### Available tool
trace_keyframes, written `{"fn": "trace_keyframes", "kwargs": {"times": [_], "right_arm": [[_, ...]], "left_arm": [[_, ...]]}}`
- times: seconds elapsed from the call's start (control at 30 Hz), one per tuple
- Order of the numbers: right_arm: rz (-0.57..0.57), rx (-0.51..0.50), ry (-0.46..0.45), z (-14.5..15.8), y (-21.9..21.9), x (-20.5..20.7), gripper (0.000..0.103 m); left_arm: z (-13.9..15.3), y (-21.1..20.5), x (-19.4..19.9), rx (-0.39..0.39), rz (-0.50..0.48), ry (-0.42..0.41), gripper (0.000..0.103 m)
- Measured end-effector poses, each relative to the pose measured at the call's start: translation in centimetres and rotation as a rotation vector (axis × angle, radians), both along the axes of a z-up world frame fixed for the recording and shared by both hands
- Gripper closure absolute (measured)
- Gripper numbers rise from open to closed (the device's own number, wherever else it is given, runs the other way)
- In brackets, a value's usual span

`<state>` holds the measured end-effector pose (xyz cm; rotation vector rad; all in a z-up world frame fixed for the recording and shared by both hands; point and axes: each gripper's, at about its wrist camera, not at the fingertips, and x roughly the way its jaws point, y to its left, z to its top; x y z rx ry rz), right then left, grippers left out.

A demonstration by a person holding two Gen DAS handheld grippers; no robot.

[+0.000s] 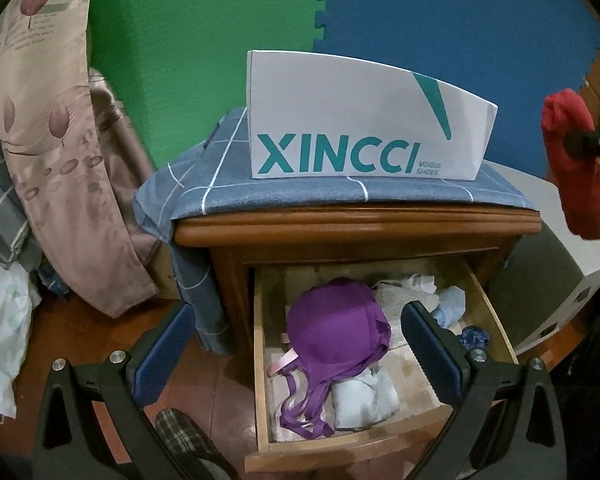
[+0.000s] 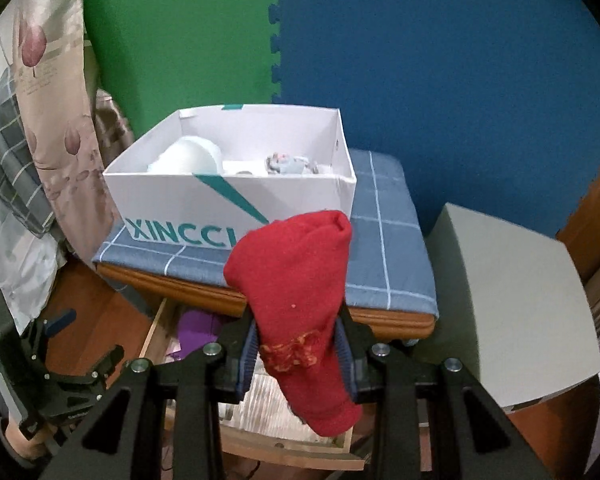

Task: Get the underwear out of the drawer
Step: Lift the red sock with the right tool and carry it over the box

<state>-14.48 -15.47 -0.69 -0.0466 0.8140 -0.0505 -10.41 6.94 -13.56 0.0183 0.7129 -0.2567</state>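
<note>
The wooden drawer of the nightstand stands pulled open. In it lie a purple bra, white and pale blue garments and a dark blue patterned piece. My left gripper is open and empty, its blue pads spread above the drawer's left half. My right gripper is shut on a red garment and holds it up in front of the nightstand, above the drawer. The red garment also shows at the right edge of the left wrist view.
A white XINCCI shoe box holding a few garments stands on a blue checked cloth on the nightstand top. A grey-white box stands to the right. Bedding and a floral curtain hang at the left. Green and blue foam mats cover the wall.
</note>
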Motion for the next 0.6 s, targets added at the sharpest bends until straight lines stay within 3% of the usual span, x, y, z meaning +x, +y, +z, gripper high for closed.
{"fn": "trace_keyframes", "kwargs": {"times": [0.6], "right_arm": [[-0.028, -0.137, -0.052, 3.2, 2.0, -0.4, 0.069]], "left_arm": [[0.4, 0.1, -0.1, -0.013, -0.001, -0.002, 0.001]]}}
